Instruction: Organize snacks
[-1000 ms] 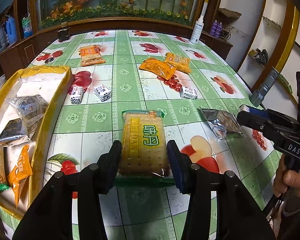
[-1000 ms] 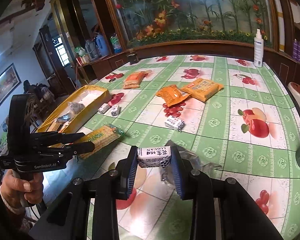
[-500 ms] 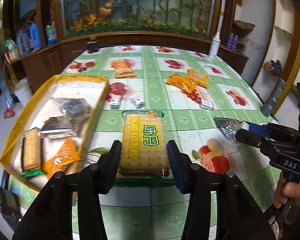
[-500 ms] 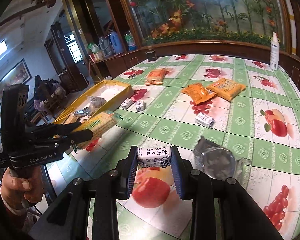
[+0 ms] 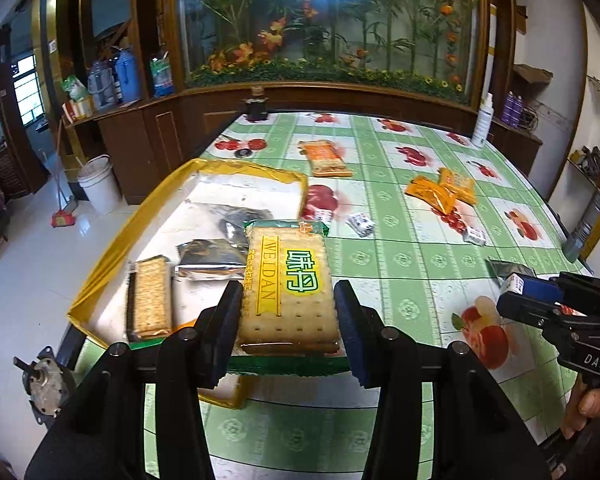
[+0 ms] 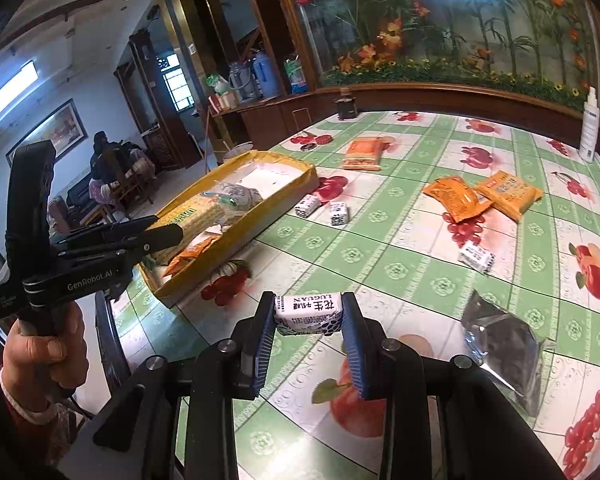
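Hovering by the yellow tray, the left hand-held gripper is clamped on the cracker pack, held above the tray's near corner. Let go early and it could catch the rim and slide onto the surface. Right hand-held gripper pinches a small candy block by its ends over the surface, so a twist could pop it free.

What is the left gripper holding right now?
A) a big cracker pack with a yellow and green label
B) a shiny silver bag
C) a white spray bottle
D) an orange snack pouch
A: the left gripper has its jaws shut on the big clear cracker pack with the yellow and green label, carried near the yellow-rimmed tray.
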### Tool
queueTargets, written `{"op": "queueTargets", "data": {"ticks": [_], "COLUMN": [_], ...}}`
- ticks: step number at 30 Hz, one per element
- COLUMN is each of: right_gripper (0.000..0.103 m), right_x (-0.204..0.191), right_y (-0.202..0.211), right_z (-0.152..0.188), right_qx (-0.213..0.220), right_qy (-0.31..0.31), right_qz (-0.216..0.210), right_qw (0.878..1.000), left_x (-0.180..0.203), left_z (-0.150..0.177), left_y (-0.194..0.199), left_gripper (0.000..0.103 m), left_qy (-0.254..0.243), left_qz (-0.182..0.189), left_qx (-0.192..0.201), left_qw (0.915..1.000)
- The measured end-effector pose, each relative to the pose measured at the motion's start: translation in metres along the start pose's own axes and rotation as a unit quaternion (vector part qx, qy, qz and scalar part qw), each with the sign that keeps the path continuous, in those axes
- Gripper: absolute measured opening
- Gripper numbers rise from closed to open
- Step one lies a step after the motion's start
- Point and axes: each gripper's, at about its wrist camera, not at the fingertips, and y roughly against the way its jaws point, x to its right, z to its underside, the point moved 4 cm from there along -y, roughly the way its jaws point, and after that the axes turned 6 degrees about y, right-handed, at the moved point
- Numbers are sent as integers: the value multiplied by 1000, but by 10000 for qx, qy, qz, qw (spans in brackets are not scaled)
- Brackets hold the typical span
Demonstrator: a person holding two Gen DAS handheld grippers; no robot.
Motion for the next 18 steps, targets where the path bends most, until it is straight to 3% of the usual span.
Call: {"op": "queueTargets", "data": {"ticks": [10,18], "right_gripper": [33,33], "right_x": [-31,-76], "right_y": [-23,-73], "right_z": [-17,-55], "right_qx": [-62,-44], "right_qy": [213,392], "right_qz": [-325,-934], "right_qw": [9992,9948], "left_x": [-40,-79], "left_z": [-3,-8], "left_y": [-3,-12], "left_gripper": [45,45], "left_qy": [305,644], "left_qz": [-318,-517], "left_qx": [82,99], "left_qw": [9990,9965]}}
